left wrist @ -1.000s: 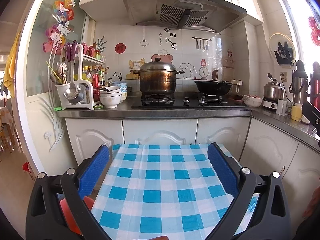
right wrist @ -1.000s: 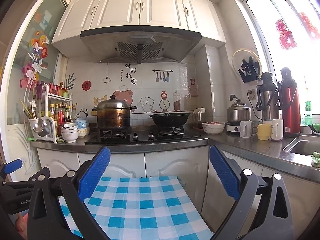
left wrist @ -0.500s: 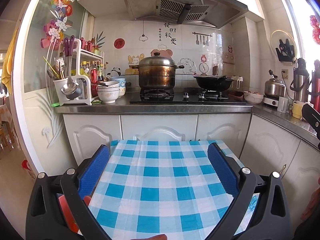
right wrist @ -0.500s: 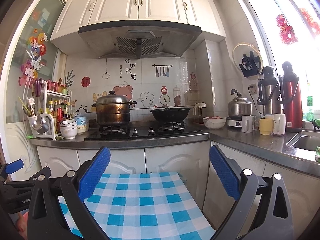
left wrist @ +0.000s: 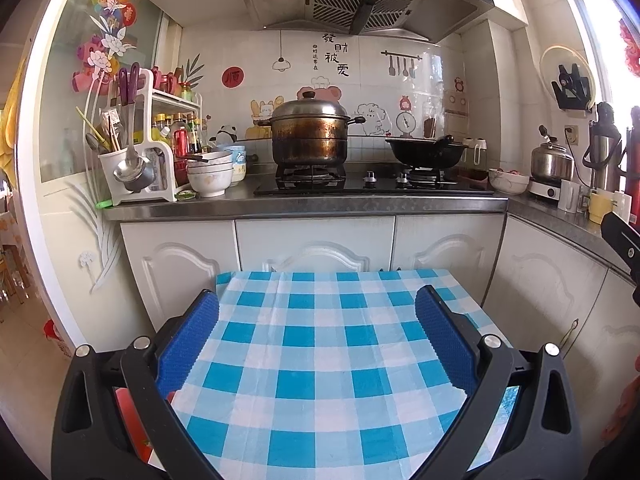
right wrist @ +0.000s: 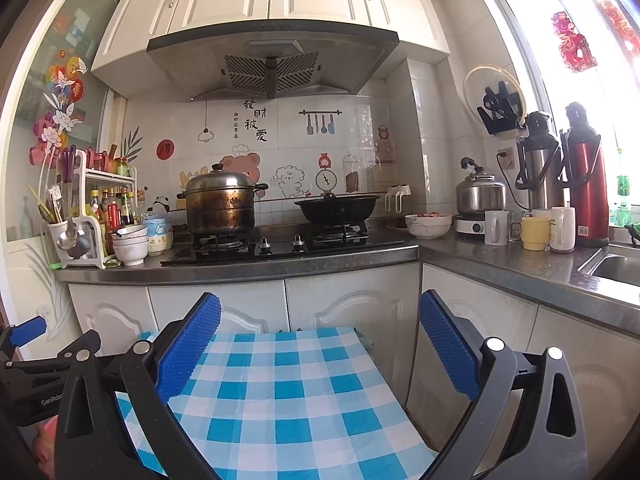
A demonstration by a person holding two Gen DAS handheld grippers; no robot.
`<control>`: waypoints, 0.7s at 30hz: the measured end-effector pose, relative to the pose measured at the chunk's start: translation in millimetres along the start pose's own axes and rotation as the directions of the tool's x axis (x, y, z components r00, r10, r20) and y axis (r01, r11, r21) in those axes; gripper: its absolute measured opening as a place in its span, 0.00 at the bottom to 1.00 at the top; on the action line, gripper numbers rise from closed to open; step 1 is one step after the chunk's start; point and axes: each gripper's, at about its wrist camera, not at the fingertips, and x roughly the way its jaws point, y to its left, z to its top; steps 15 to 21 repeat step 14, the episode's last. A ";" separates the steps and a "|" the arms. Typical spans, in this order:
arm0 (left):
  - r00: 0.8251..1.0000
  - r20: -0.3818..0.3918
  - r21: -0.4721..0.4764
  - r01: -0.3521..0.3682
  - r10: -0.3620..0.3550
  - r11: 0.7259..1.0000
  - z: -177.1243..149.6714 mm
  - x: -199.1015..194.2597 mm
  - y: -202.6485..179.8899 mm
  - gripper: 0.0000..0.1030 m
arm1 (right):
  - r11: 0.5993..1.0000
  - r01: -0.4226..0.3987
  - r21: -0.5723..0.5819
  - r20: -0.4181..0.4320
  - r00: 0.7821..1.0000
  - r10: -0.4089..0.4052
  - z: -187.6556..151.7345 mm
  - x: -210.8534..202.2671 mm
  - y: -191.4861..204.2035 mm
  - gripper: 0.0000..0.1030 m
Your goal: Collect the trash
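My left gripper [left wrist: 317,296] hovers open over a table covered by a blue-and-white checked cloth [left wrist: 320,360], with nothing between its blue pads. My right gripper [right wrist: 320,300] is also open and empty above the same cloth [right wrist: 280,392], to the right of the left one. In the right wrist view the left gripper's blue fingertip [right wrist: 26,328] shows at the left edge. No loose trash shows on the visible cloth. A red object [left wrist: 128,412] lies low beside the table, partly hidden under my left gripper's finger.
Beyond the table stand white cabinets [left wrist: 312,240] under a steel counter with a gas hob, a large pot [left wrist: 310,136] and a black wok [left wrist: 426,148]. A rack with bottles and bowls [left wrist: 210,172] is at the left. Kettle, mugs and thermoses [right wrist: 586,184] line the right counter by a sink [right wrist: 616,268].
The kitchen sits slightly higher in both views, so both grippers have tipped down a little toward the table. Both stay open and empty.
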 end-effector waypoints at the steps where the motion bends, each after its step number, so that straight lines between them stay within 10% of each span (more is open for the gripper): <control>1: 1.000 -0.007 -0.001 0.003 -0.003 1.000 -1.7 3.7 -0.1 0.96 | 1.000 -0.003 0.001 -0.016 1.000 0.003 -3.1 4.9 -0.5 0.95; 8: 0.977 -0.213 -0.026 -0.003 -0.003 1.000 -42.4 73.6 1.2 0.96 | 0.999 -0.033 0.022 -0.211 0.977 0.037 -43.0 65.1 -4.7 0.95; 14: 0.913 -0.408 -0.082 -0.058 0.020 0.995 -95.4 149.4 5.8 0.96 | 0.996 -0.068 0.049 -0.463 0.882 0.083 -105.7 137.9 1.1 0.95; 21: 0.913 -0.408 -0.082 -0.058 0.020 0.995 -95.4 149.4 5.8 0.96 | 0.996 -0.068 0.049 -0.463 0.882 0.083 -105.7 137.9 1.1 0.95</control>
